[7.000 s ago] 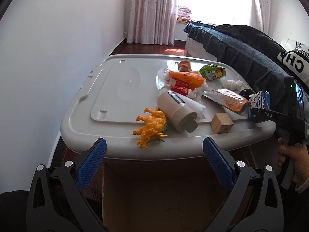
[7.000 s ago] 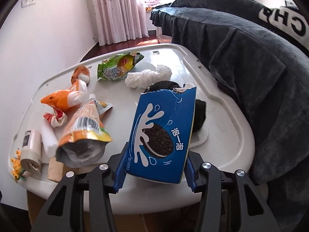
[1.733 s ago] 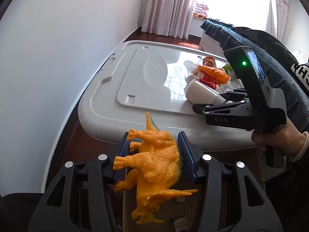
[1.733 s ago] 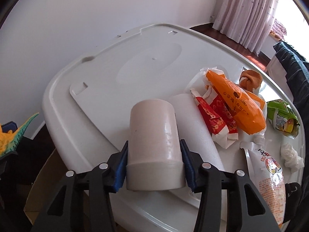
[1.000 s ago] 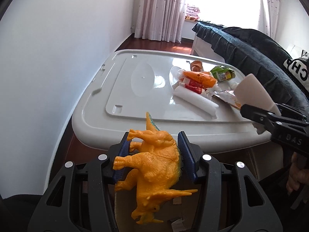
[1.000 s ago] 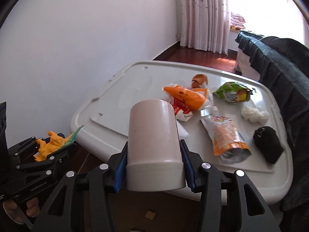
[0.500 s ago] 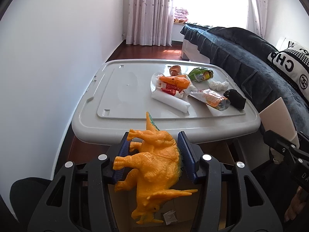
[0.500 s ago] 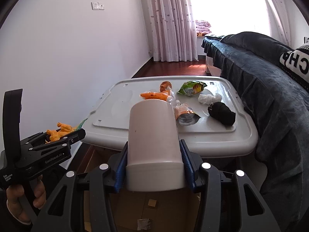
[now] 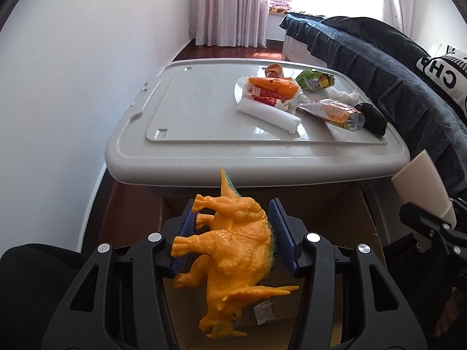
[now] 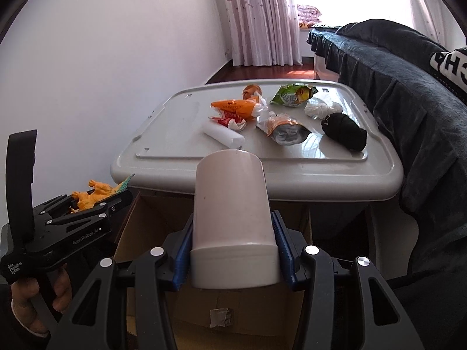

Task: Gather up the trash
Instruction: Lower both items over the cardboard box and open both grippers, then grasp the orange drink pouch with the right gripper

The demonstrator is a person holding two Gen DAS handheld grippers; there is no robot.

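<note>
Your left gripper [image 9: 233, 233] is clamping an orange dinosaur [image 9: 233, 245] between its blue pads [image 9: 281, 242], the toy lying on its side with its tail pointing toward the lid. You are holding it over an open cardboard box [image 9: 366, 224] that is sitting on the floor in front of the grey bin lid [image 9: 204, 93]. Your right gripper [image 10: 232, 250] is squeezing a pale cup [image 10: 233, 213], base pointing away from you, and it too is hanging above the box [image 10: 128, 233]. In the right view your left gripper [image 10: 99, 201] is showing at the lower left with the dinosaur [image 10: 93, 192] in its grip; in the left view the cup [image 9: 423, 186] is poking in at the right edge.

More trash is lying on the lid [image 10: 181, 116], toward its far right part. You are looking at a white foam roll [image 9: 268, 115], with an orange wrapper [image 9: 274, 86] and a red-and-white wrapper [image 9: 267, 97] just behind it. A foil pouch [image 9: 335, 112] is lying beside the roll, a black bundle [image 9: 373, 118] is resting near the right rim, and a white wad [image 9: 344, 96] is sitting behind that. A green packet [image 9: 315, 78] and a small brown item [image 9: 274, 70], perhaps a bun, are lying at the far end. A scrap of paper [image 10: 221, 316] is lying inside the box. A dark sofa [image 9: 379, 58] is running along the right side.
</note>
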